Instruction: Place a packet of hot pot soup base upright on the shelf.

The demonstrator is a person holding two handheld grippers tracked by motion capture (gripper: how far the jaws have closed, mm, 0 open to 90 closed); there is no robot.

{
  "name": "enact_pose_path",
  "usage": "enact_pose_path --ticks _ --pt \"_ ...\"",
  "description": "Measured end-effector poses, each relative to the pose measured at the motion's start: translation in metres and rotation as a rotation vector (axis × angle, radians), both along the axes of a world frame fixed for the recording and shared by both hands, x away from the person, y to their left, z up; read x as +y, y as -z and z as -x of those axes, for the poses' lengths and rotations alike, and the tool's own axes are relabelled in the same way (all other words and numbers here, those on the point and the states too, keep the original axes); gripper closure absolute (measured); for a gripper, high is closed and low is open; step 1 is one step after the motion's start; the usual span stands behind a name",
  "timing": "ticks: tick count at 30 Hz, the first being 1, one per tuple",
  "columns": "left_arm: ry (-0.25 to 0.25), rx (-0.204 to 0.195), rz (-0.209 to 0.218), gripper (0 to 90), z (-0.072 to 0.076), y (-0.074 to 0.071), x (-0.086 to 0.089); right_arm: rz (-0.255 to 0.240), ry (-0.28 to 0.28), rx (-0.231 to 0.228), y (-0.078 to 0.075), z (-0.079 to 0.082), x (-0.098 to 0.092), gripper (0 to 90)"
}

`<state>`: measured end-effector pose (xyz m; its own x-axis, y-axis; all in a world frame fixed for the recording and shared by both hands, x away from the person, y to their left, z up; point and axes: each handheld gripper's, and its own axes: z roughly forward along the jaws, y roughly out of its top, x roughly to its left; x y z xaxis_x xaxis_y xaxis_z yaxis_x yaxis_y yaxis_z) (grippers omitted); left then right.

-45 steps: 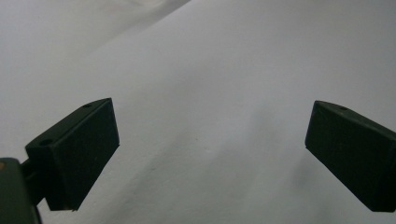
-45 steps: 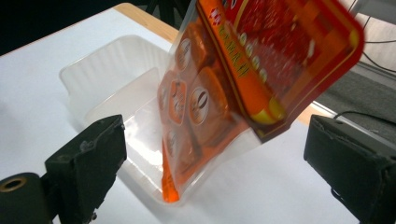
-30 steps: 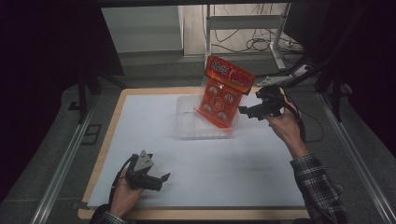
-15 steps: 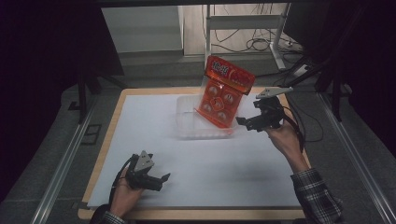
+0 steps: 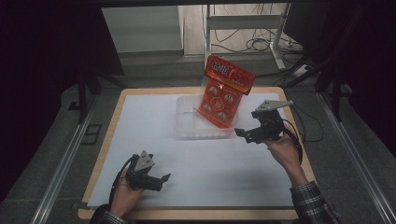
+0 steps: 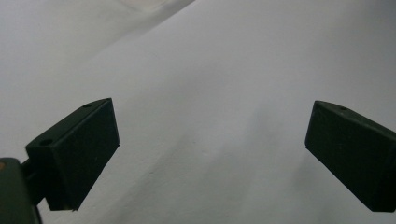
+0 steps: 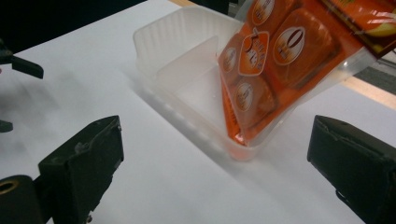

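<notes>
L gripper (image 5: 161, 178) sits at near-left of the white sheet (image 5: 140, 135), jaws spread, nothing btwn them, well apart from the work. Clear tray (image 5: 187, 116) lies mid-table, far side. Orange snack pack (image 5: 224, 95) stands in tray's right end, bottom edge down in it, long axis running up & tilted, top leaning away to the far right. R gripper (image 5: 243, 133), jaws released & empty, is just beside the pack's lower right, so the nearer one; pack lies ahead, slightly right of its jaws.

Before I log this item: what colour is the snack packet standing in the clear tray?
Orange snack packet with round labels, clearest in the right gripper view.
</notes>
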<state>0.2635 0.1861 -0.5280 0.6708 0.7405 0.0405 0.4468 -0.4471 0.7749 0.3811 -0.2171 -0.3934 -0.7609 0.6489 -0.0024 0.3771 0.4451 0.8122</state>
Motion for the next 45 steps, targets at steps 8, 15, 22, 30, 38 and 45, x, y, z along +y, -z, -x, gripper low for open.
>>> enact_pose_path --ticks 8,15,22,30,38,45 --pt "0.002 0.001 -0.006 2.6 0.000 0.000 0.000 0.004 0.017 -0.003 0.020 0.014 -0.006 3.4" --pt "-0.004 0.000 0.003 2.7 0.000 0.000 0.000 0.016 0.031 -0.007 0.028 0.021 -0.015 3.0" --pt "-0.001 -0.003 -0.003 2.6 0.000 0.000 0.001 -0.001 0.048 -0.012 0.031 0.033 -0.025 2.8" --pt "-0.002 0.001 -0.002 2.6 0.000 0.000 0.001 -0.014 0.058 -0.011 0.034 0.043 -0.034 2.9" --pt "-0.002 -0.001 -0.005 2.6 0.000 0.000 0.001 -0.004 0.071 0.013 0.051 0.052 -0.041 2.1" --pt "-0.001 0.003 -0.006 2.6 0.000 0.000 0.001 0.017 0.083 0.033 0.067 0.060 -0.047 0.0"
